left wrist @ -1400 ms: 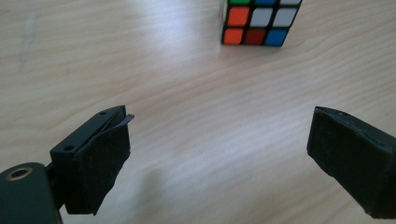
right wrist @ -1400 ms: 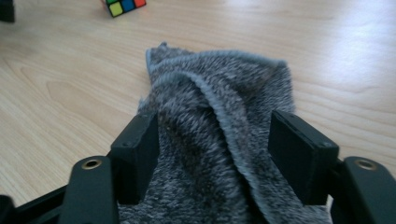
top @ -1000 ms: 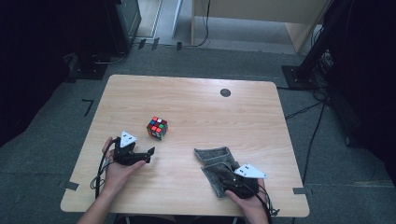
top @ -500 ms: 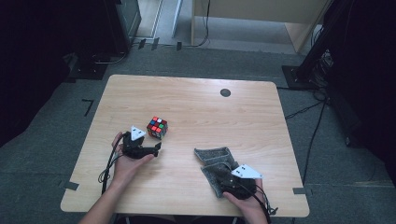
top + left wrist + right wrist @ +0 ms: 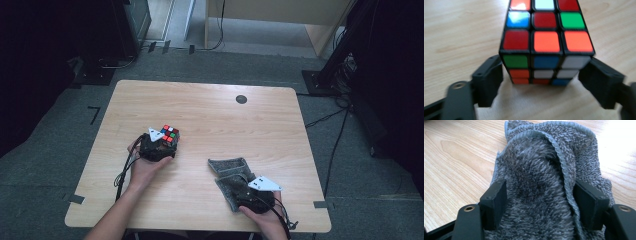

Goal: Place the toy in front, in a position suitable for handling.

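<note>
The left gripper (image 5: 544, 72) has just been closing its fingers around the puzzle cube (image 5: 545, 41), left of the tabletop's (image 5: 210, 110) middle. The right gripper (image 5: 540, 192) clamps the grey cloth (image 5: 541, 182) near the front right corner.

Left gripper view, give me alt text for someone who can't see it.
A scrambled puzzle cube sits on a light wooden table between the two black jaws of the left tongs, which have just been closing around its lower corners. The left jaw touches the cube's edge; the right sits right at the other corner, contact unclear. Red, orange, blue, green and white stickers show.
</note>
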Tool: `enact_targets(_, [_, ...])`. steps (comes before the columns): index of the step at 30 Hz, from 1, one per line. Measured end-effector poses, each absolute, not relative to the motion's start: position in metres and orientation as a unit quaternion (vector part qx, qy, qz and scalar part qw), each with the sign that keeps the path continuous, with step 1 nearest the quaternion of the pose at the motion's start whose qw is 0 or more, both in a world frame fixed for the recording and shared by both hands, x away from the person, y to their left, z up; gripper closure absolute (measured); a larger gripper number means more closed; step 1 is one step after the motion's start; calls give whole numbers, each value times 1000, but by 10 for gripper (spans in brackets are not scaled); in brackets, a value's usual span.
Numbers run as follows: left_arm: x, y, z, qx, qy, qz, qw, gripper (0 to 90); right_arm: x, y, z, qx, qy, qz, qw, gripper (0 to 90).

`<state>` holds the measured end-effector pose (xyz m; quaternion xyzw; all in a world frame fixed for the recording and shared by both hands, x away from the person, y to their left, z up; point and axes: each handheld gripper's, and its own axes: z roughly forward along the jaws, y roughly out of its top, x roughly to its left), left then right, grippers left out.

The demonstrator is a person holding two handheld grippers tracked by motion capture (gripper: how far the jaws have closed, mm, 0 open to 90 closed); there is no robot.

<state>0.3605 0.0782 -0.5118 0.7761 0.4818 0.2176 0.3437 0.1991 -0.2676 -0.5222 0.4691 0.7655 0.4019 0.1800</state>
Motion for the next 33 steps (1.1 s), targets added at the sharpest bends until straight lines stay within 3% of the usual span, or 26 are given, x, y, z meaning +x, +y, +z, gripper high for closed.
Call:
enact_targets(7, [371, 66, -510, 775, 487, 224, 334, 237, 199, -266, -522, 467, 768, 398, 182, 304])
enact_targets(11, [373, 64, -510, 774, 491, 230, 328, 320, 198, -265, -522, 466, 771, 392, 189, 304])
enact_targets(15, [371, 69, -507, 770, 496, 210, 343, 335, 196, -261, -522, 466, 770, 381, 209, 351])
enact_targets(16, [370, 70, -506, 768, 497, 206, 347, 336, 196, -261, -522, 465, 770, 380, 215, 388])
enact_targets(18, [366, 73, -503, 765, 494, 196, 364, 338, 193, -261, -521, 458, 769, 381, 231, 603])
enact_targets(21, [356, 77, -496, 769, 473, 190, 385, 340, 192, -266, -517, 462, 765, 386, 230, 741])
enact_targets(30, [305, 76, -473, 807, 370, 198, 414, 340, 185, -263, -466, 444, 741, 441, 243, 772])
enact_targets(33, [287, 71, -470, 825, 332, 194, 415, 341, 185, -251, -448, 438, 737, 461, 228, 771])
